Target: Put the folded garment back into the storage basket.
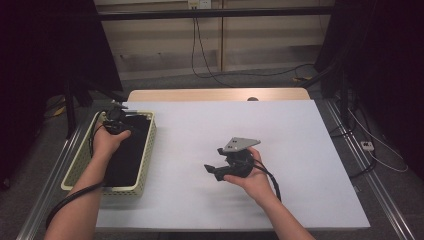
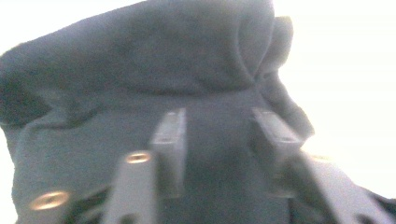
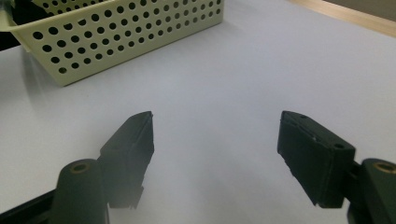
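Observation:
A dark folded cloth (image 1: 127,155) lies inside a pale yellow perforated basket (image 1: 148,150) at the table's left. My left gripper (image 1: 116,117) is held over the far end of the basket. In the left gripper view its jaws (image 2: 219,126) stand apart, close above the dark cloth (image 2: 163,60), and their pads do not press on it. My right gripper (image 1: 214,159) hovers over the white table top near the middle and points left toward the basket. Its jaws (image 3: 215,135) are wide open with nothing between them.
The basket (image 3: 130,32) sits ahead and to the left in the right gripper view. The white table surface (image 1: 300,150) stretches to the right, with a wooden strip (image 1: 215,95) at its far edge. Cables and dark stands lie on the floor beyond.

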Available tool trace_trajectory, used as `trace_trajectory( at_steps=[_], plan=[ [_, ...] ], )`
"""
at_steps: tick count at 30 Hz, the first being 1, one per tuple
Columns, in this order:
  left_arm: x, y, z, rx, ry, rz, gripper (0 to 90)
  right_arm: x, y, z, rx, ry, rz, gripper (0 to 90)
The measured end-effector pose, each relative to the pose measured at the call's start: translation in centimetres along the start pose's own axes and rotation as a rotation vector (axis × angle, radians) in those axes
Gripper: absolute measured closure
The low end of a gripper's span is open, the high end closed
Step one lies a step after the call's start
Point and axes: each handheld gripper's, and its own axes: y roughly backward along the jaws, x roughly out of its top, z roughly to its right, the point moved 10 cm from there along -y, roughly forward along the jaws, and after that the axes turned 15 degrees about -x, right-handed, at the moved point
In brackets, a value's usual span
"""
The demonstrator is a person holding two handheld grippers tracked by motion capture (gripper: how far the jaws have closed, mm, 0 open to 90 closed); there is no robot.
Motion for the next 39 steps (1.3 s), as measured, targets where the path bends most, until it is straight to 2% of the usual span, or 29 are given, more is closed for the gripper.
trace_trajectory(
  at_steps=[2, 5, 7, 8, 12, 15, 16, 23, 29, 34, 39],
  plan=[
    [0.1, 0.2, 0.5, -0.015, -0.002, -0.002, 46.5, -0.2, 0.4, 0.3, -0.003, -0.005, 0.003, 27.6],
    [0.3, 0.6, 0.9, -0.010, -0.011, -0.001, 40.4, -0.6, 0.9, 0.5, -0.008, -0.006, 0.000, 27.6],
    [0.3, 0.7, 1.1, -0.009, -0.011, 0.008, 39.3, -0.8, 1.1, 0.6, -0.011, -0.008, 0.001, 27.5],
    [0.2, 0.9, 1.3, -0.015, -0.016, -0.009, 38.4, -0.9, 1.2, 0.7, -0.010, -0.008, -0.001, 27.5],
    [0.3, 1.3, 2.1, -0.022, -0.022, 0.014, 34.0, -1.3, 1.7, 1.0, -0.008, -0.007, 0.001, 27.3],
    [0.2, 1.9, 2.9, -0.035, -0.044, 0.005, 32.9, -1.8, 1.9, 1.3, -0.011, -0.001, -0.008, 27.2],
    [0.3, 2.0, 3.3, -0.036, -0.046, 0.023, 32.3, -2.0, 2.0, 1.4, -0.012, 0.000, -0.012, 27.2],
    [0.0, 3.3, 6.0, -0.087, -0.114, 0.008, 29.8, -2.7, 2.9, 2.2, -0.016, -0.015, -0.007, 27.2],
    [0.1, 4.3, 8.6, -0.124, -0.168, 0.027, 26.3, -3.4, 3.5, 3.0, -0.022, -0.019, -0.009, 27.2],
    [-0.2, 4.3, 10.9, -0.165, -0.221, 0.025, 25.6, -4.2, 4.1, 3.5, -0.031, -0.021, -0.022, 27.2],
    [-0.6, 4.0, 12.9, -0.205, -0.248, 0.037, 24.6, -4.9, 4.7, 4.1, -0.040, -0.021, -0.027, 27.1]
  ],
)
